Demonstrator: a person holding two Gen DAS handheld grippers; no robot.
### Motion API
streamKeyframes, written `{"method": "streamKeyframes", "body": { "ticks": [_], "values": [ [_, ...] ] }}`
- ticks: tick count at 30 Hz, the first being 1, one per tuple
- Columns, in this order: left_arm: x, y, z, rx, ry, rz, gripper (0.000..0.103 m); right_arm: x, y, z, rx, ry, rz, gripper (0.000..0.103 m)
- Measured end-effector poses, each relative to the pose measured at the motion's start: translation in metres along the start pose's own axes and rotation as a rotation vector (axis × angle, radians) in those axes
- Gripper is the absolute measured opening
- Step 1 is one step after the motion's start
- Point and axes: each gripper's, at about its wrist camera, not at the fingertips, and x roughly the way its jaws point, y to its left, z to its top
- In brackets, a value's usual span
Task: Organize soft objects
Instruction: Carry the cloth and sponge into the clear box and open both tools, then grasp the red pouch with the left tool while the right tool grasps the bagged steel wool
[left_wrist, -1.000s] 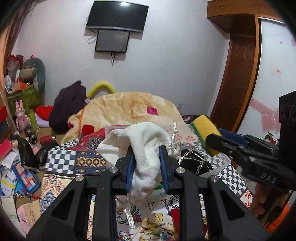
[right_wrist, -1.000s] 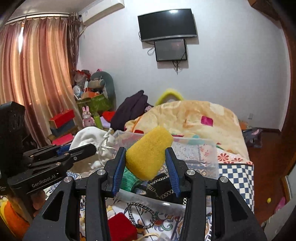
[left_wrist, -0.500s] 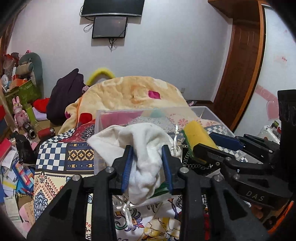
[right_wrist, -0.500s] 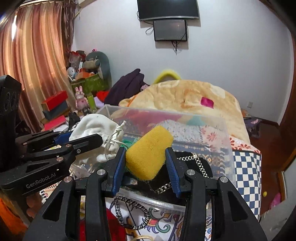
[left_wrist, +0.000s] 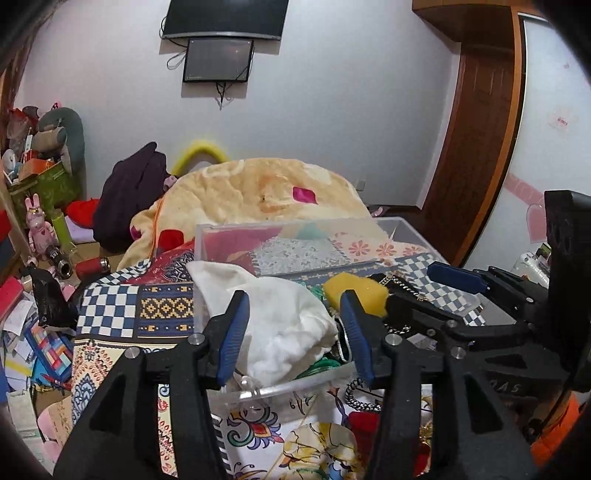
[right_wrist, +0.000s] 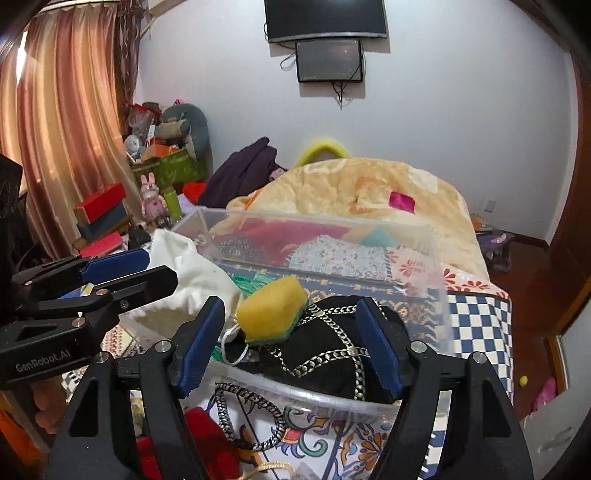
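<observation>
A clear plastic bin sits on the patterned bedspread. A white cloth pouch lies in the bin's left part, between the wide-open jaws of my left gripper. A yellow sponge with a green underside lies in the bin on a black bag with silver chains, in front of my open right gripper. Neither gripper holds anything. Each gripper shows at the edge of the other's view.
A beige blanket is heaped behind the bin. A braided chain strap and a red item lie in front of the bin. Clutter, boxes and toys fill the left side. A wooden door is at the right.
Both grippers moved down to the bin and opened. The white pouch and the yellow sponge left the jaws and now lie in the bin.
</observation>
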Motion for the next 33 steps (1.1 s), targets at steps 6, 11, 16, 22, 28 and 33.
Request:
{"method": "streamKeyframes", "body": {
  "ticks": [6,11,16,22,28,33],
  "values": [
    [-0.029,-0.005,0.0,0.004,-0.062,0.002,0.066,-0.036,-0.003,0.002,-0.009,-0.083,-0.012,0.08],
    [-0.051,-0.011,-0.006,0.015,-0.09,-0.028,0.075,-0.066,-0.009,-0.006,0.012,-0.158,-0.046,0.083],
    [-0.062,-0.023,-0.022,0.057,-0.079,-0.038,0.077,-0.075,-0.014,-0.016,0.053,-0.159,-0.027,0.083],
    [-0.058,-0.035,-0.051,0.087,-0.011,-0.059,0.078,-0.072,-0.014,-0.039,0.054,-0.088,-0.045,0.083],
    [-0.048,-0.043,-0.076,0.103,0.028,-0.059,0.078,-0.06,-0.014,-0.067,0.055,0.005,-0.041,0.083],
    [-0.044,-0.046,-0.092,0.101,0.05,-0.072,0.066,-0.056,-0.017,-0.088,0.086,0.059,-0.018,0.082]
  ]
}}
